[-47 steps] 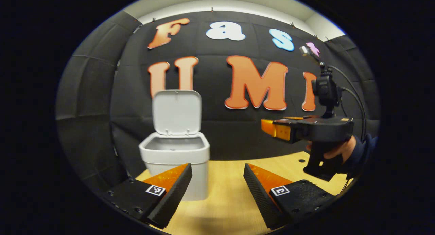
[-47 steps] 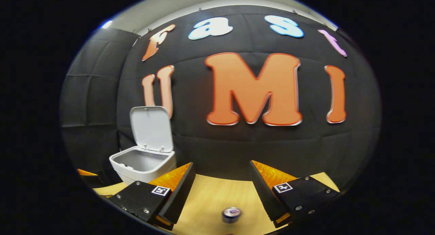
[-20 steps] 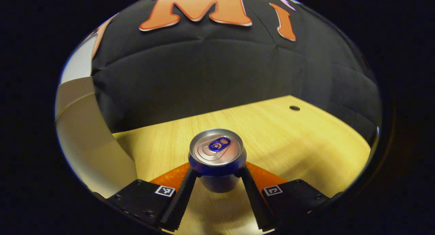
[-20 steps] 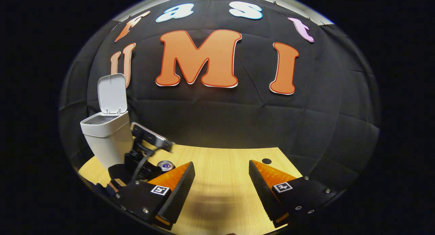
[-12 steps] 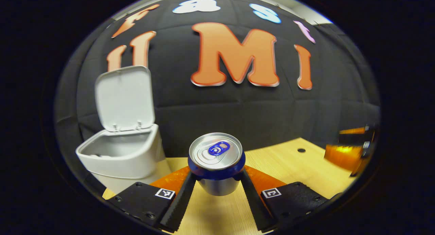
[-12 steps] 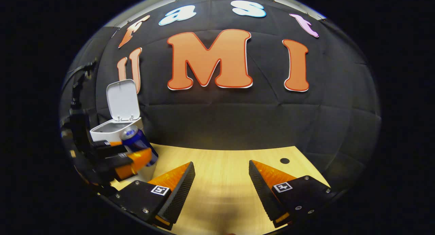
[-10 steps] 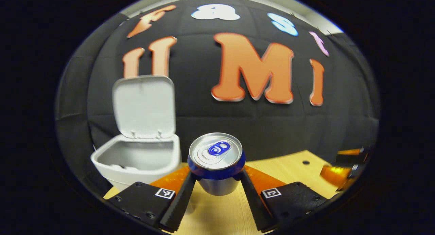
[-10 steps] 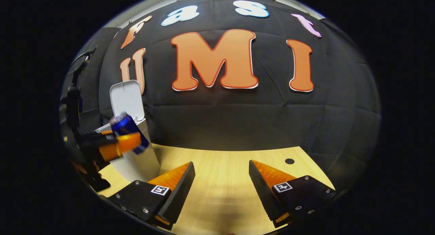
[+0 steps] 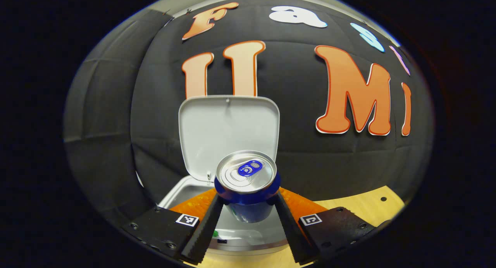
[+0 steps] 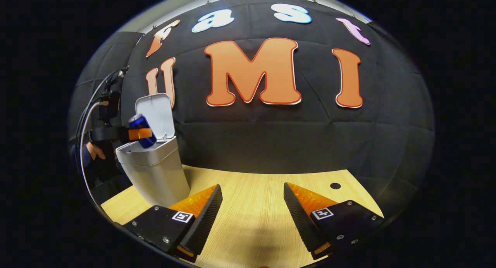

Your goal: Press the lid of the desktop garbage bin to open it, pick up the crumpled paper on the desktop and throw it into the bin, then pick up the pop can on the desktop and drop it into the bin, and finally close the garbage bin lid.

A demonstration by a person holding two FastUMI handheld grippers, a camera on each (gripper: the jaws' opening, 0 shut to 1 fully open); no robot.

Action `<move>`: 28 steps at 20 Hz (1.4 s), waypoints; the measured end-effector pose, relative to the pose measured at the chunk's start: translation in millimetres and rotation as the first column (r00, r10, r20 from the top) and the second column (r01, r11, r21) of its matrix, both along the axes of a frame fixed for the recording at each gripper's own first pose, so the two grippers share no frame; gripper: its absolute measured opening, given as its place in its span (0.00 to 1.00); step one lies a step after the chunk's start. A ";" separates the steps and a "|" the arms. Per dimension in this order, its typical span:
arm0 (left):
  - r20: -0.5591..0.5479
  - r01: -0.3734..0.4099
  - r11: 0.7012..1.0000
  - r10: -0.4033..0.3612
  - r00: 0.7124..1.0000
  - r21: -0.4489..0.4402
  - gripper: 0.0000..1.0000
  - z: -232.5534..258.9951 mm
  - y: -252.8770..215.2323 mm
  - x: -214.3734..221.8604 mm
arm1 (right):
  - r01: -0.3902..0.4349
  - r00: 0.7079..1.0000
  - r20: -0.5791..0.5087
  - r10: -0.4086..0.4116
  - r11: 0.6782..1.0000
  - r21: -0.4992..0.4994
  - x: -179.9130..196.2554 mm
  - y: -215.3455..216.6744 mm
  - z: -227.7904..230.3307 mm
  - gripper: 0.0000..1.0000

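Pop can (image 9: 245, 182) clamped in left gripper (image 9: 246, 221) jaws above open garbage bin (image 10: 155, 171); right gripper (image 10: 252, 217) jaws wide.

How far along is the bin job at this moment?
Done: the lid stands open. The crumpled paper cannot be seen on the desk, so it is likely already in. In hand: the left hand-held gripper is clamped on the pop can above the mouth of the bin. Left: release the can and close the lid. The right hand-held gripper is open over the desk.
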State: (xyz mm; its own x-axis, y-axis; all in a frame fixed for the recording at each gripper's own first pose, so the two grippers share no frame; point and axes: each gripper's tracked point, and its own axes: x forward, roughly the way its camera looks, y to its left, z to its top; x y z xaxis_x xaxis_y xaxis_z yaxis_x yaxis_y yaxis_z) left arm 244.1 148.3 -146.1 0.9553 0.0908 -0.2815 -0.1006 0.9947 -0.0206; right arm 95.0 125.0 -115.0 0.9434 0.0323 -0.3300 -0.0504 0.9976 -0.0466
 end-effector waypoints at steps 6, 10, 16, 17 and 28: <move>-0.034 0.007 0.999 -0.006 0.999 0.040 0.98 -9.8 12.8 3.3 | 0.138 0.990 -0.018 -0.138 0.990 -0.004 -5.1 -64.1 -6.9 0.95; 0.066 -0.005 0.993 -0.003 0.998 0.122 0.95 37.8 19.7 5.8 | 0.207 0.978 -0.012 -0.207 0.978 -0.016 -9.1 -97.1 -1.1 0.95; 0.242 0.003 0.996 -0.024 0.970 0.086 0.95 158.7 16.0 51.9 | 0.228 0.974 0.004 -0.228 0.973 -0.017 -12.3 -106.8 9.8 0.95; 0.262 -0.009 0.994 -0.020 0.965 0.107 0.95 175.4 20.6 63.4 | 0.227 0.974 0.003 -0.227 0.974 -0.013 -13.2 -106.5 10.3 0.95; 0.056 0.043 0.990 -0.051 0.997 0.137 0.94 156.8 34.7 141.3 | 0.292 0.956 -0.018 -0.292 0.956 0.016 -51.8 -137.1 21.4 0.95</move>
